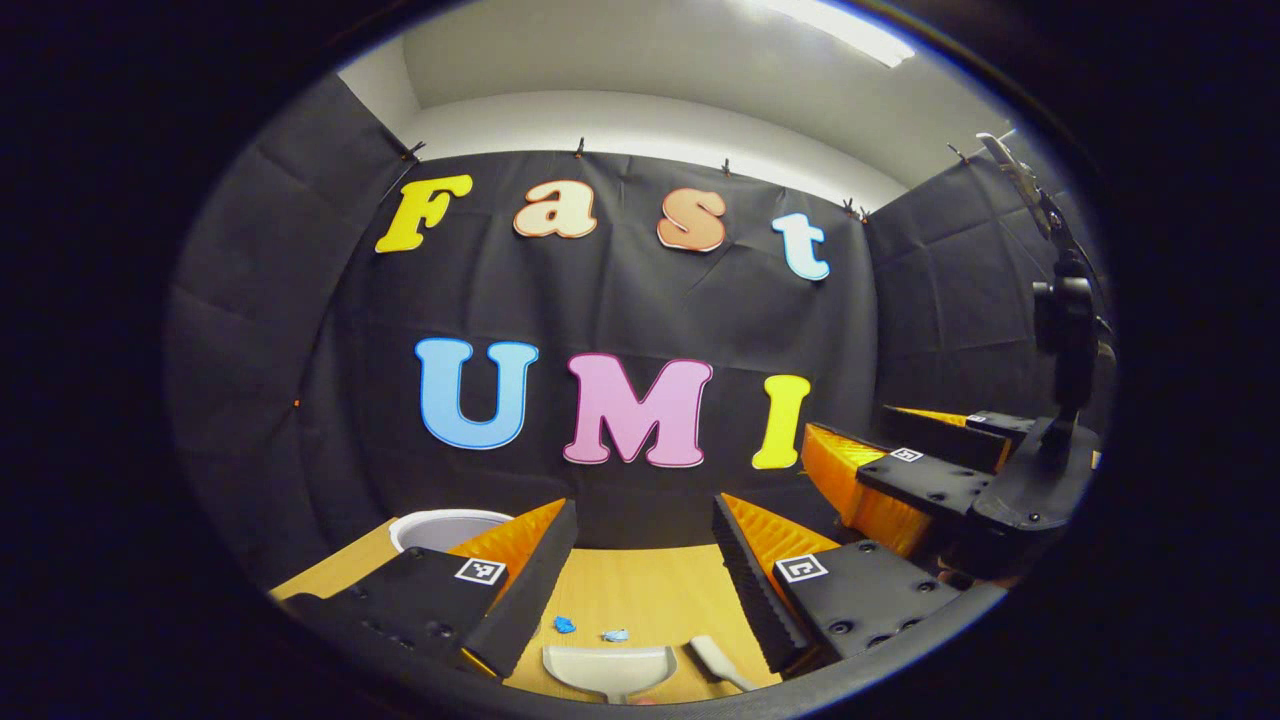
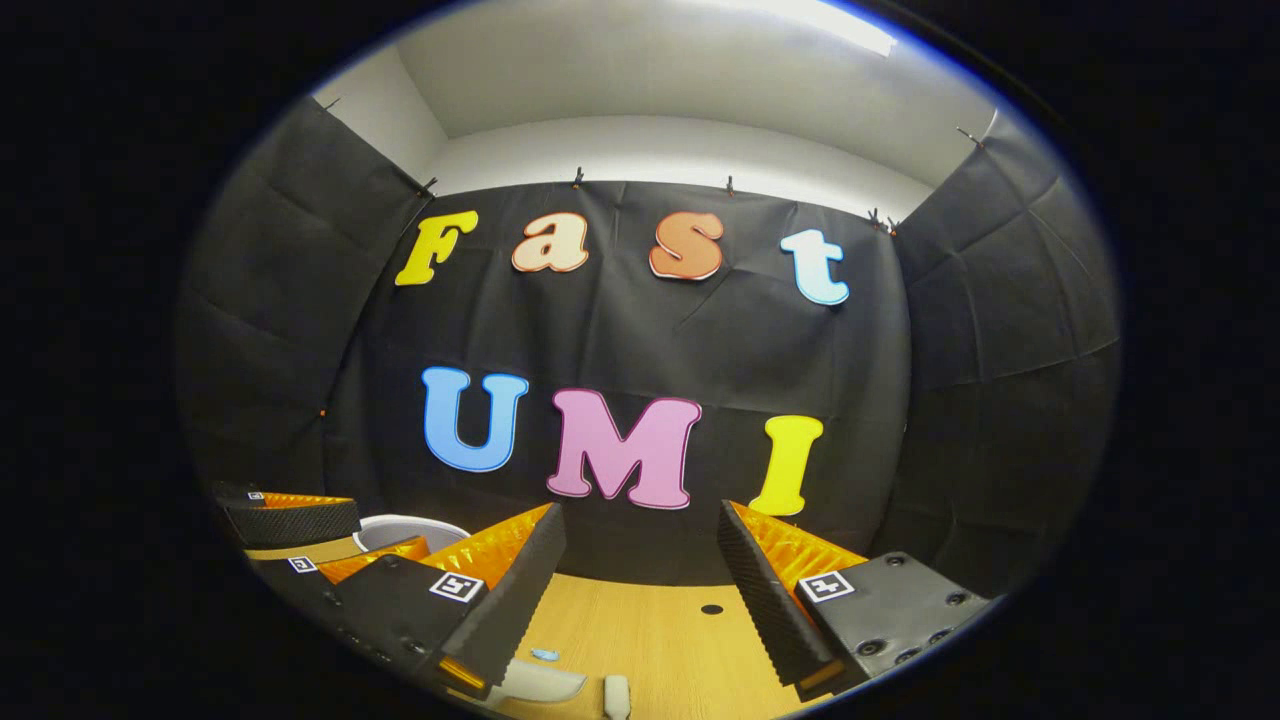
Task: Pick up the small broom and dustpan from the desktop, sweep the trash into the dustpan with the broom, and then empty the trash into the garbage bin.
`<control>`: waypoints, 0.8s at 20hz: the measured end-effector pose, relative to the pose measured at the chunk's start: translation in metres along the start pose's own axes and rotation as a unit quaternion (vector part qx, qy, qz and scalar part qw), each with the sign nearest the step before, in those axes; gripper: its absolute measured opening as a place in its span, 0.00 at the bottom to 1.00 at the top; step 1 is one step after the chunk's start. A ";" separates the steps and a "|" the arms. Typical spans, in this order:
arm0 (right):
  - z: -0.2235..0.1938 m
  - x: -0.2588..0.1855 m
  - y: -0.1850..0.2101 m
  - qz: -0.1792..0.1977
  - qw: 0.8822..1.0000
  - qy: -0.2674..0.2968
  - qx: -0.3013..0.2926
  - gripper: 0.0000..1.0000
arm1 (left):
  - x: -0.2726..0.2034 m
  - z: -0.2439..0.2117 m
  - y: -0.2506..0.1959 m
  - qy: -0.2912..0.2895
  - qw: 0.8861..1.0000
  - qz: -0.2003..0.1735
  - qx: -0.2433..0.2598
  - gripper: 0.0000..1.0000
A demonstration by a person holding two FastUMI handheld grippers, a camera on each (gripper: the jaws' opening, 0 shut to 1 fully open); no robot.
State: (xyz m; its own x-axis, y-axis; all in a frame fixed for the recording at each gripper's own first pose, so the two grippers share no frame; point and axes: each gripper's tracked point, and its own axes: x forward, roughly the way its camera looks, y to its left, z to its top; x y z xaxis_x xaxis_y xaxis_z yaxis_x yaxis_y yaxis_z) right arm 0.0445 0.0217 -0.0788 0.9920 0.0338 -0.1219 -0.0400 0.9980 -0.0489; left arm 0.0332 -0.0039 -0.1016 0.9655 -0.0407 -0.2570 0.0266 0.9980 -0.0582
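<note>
Above the table [image 1: 640, 600], we log: left tool [image 1: 640, 560] wide apart, holding nothing; right tool [image 2: 640, 570] likewise. Below lie dustpan [image 1: 610, 670], small broom [image 1: 715, 660], blue trash scraps [image 1: 565, 625]; white garbage bin [image 1: 445, 525] far left.

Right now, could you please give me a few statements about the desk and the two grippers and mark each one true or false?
1. The left gripper is shut on the dustpan. False: its jaws are open and hold nothing; the dustpan lies on the desk below.
2. Small blue scraps of trash lie on the desk just beyond the dustpan. True.
3. The small broom lies beside the dustpan. True.
4. The white garbage bin stands at the right end of the desk. False: it stands at the far left.
5. The right gripper is open and empty. True.
</note>
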 end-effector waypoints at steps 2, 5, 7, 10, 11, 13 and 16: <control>-0.021 0.015 -0.002 0.009 1.000 0.018 -0.002 0.97 | 0.014 -0.019 0.000 0.025 1.000 0.006 -0.016 0.80; -0.047 0.039 -0.005 0.026 0.999 0.035 0.019 0.98 | 0.036 -0.059 -0.004 0.086 0.996 0.009 -0.032 0.81; -0.080 0.056 -0.006 0.035 0.996 0.071 0.030 0.98 | 0.048 -0.088 -0.003 0.127 0.991 0.018 -0.027 0.81; -0.139 0.068 0.000 0.056 0.986 0.149 0.053 0.98 | 0.061 -0.125 0.002 0.188 0.981 0.034 -0.032 0.81; -0.154 0.071 0.000 0.057 0.981 0.176 0.064 0.98 | 0.066 -0.136 0.003 0.206 0.977 0.037 -0.038 0.81; -0.188 0.073 0.002 0.060 0.969 0.226 0.074 0.98 | 0.071 -0.156 0.005 0.248 0.967 0.042 -0.042 0.81; -0.245 0.066 0.014 0.069 0.940 0.320 0.096 0.98 | 0.070 -0.189 0.007 0.316 0.947 0.040 -0.033 0.81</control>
State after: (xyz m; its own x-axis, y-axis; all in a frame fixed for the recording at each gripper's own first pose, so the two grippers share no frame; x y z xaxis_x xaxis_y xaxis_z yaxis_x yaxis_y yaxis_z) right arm 0.0804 0.0246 -0.3305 0.7011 0.1865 -0.6883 -0.0806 0.9797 0.1833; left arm 0.0523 -0.0091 -0.3028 0.6162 -0.0067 -0.7876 -0.0775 0.9946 -0.0691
